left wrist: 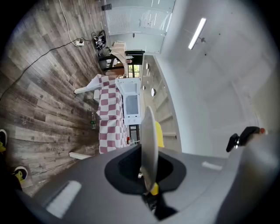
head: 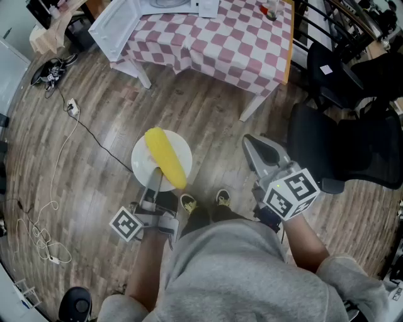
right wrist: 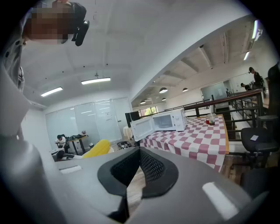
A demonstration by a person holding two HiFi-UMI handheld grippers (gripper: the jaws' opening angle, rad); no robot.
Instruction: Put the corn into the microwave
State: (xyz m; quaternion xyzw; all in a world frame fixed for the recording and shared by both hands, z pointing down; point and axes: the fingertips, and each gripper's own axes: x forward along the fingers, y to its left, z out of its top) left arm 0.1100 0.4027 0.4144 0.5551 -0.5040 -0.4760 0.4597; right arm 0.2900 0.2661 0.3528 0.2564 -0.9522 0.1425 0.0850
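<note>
A yellow corn cob (head: 166, 157) lies on a white plate (head: 141, 165) held out above the wooden floor. My left gripper (head: 153, 182) is shut on the plate's near rim. In the left gripper view the plate (left wrist: 148, 144) stands edge-on between the jaws, with the corn (left wrist: 159, 134) behind it. The white microwave (right wrist: 168, 121) sits on a table with a checked cloth (head: 220, 44), and its door (head: 116, 25) hangs open. My right gripper (head: 257, 151) is to the right of the plate, shut and holding nothing. The corn (right wrist: 97, 148) also shows at the left of the right gripper view.
A black office chair (head: 352, 151) stands close on the right. Cables (head: 44, 239) and a power strip (head: 73, 108) lie on the floor at the left. A small cup (head: 271, 11) sits on the table. The person's shoes (head: 189, 204) are below the plate.
</note>
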